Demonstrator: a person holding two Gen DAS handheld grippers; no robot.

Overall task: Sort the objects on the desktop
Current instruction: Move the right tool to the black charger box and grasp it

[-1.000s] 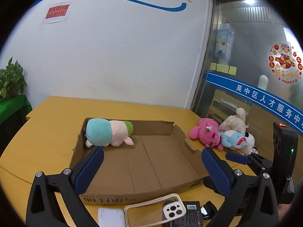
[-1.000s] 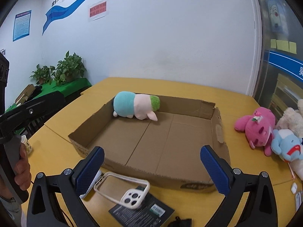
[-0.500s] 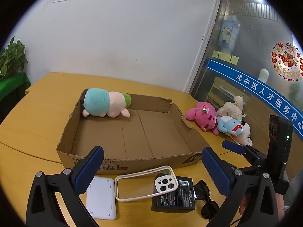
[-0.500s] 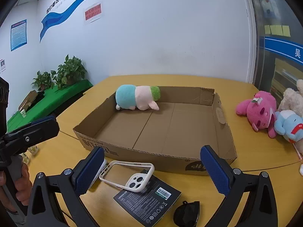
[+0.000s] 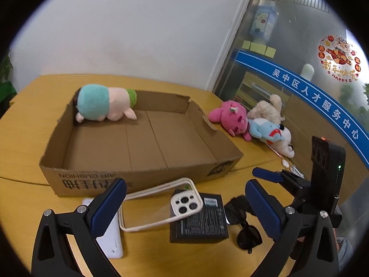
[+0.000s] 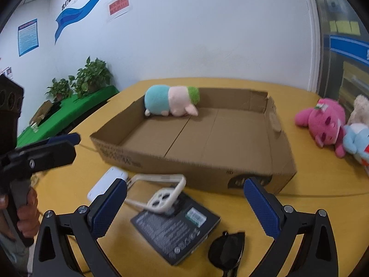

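An open cardboard box (image 5: 214,136) (image 6: 279,147) lies on the yellow table with a teal-and-pink plush (image 5: 103,103) (image 6: 170,101) in its far left corner. In front of it lie a clear phone case (image 5: 161,205) (image 6: 161,196), a black box (image 5: 200,221) (image 6: 175,228), black sunglasses (image 5: 246,228) (image 6: 228,251) and a white flat device (image 5: 110,237) (image 6: 106,182). My left gripper (image 5: 186,207) is open above the phone case. My right gripper (image 6: 184,207) is open above the black box. Both are empty.
A pink plush (image 5: 230,117) (image 6: 322,120), a beige plush (image 5: 267,108) and a blue-and-white plush (image 5: 269,131) (image 6: 355,140) lie right of the box by the glass wall. Potted plants (image 6: 92,76) stand on a green-covered stand at left.
Both grippers have pulled back from the box towards the near table edge and tilted down. The small items in front of the box now sit between the open fingers.
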